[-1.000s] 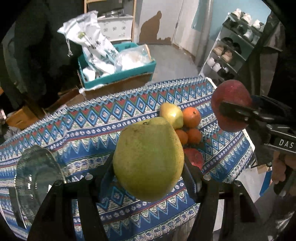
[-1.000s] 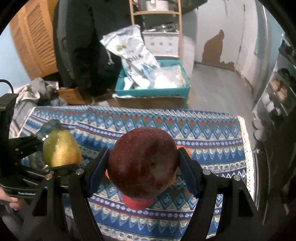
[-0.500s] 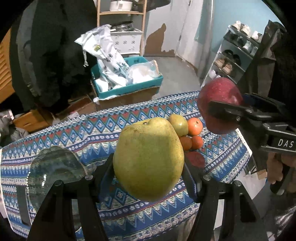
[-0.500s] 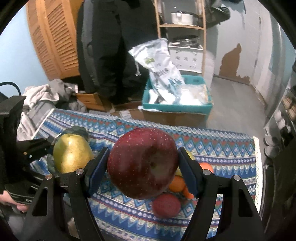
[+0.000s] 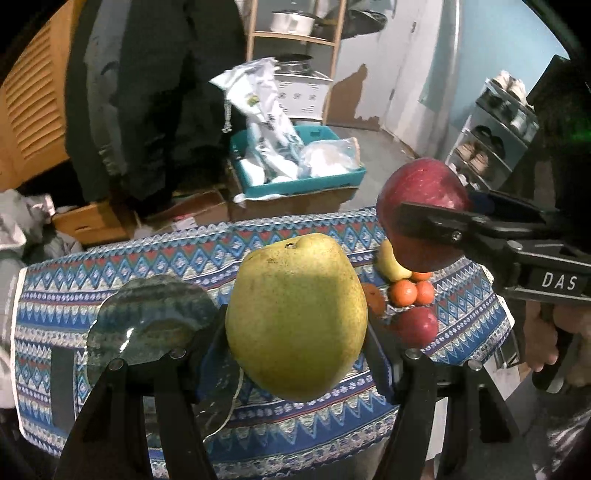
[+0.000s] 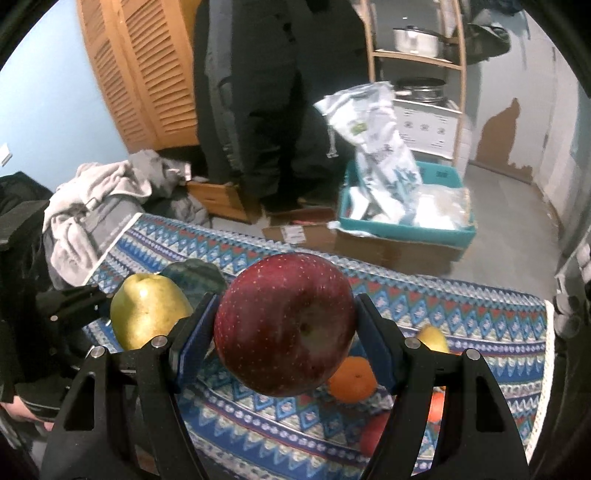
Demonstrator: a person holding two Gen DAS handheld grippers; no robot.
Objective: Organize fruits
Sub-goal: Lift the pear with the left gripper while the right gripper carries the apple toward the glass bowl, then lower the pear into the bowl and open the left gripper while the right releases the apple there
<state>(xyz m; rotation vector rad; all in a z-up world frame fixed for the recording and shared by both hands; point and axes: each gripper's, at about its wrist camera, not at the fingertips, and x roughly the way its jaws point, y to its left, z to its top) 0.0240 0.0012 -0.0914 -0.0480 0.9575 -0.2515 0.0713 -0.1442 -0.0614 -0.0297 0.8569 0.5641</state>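
Observation:
My left gripper [image 5: 295, 325] is shut on a large yellow-green pear [image 5: 295, 317] held above the patterned tablecloth [image 5: 110, 273]. My right gripper [image 6: 284, 325] is shut on a dark red apple [image 6: 284, 321], also held in the air; it shows in the left wrist view [image 5: 421, 210] at right. A glass plate [image 5: 147, 325] lies on the cloth at left. At right on the cloth lie a second pear [image 5: 391, 266], several oranges [image 5: 406, 291] and another red apple [image 5: 417, 325].
Behind the table stand a teal crate with white bags [image 5: 295, 166], cardboard boxes [image 5: 96, 221], a wooden shelf with pots [image 5: 295, 22] and a shoe rack [image 5: 491, 140]. A person in dark clothes [image 6: 266, 92] stands behind. Grey clothes [image 6: 96, 206] lie at left.
Both grippers have risen and pulled back from the table with their fruit; the table looks smaller and farther. The pile of fruit has stayed in place.

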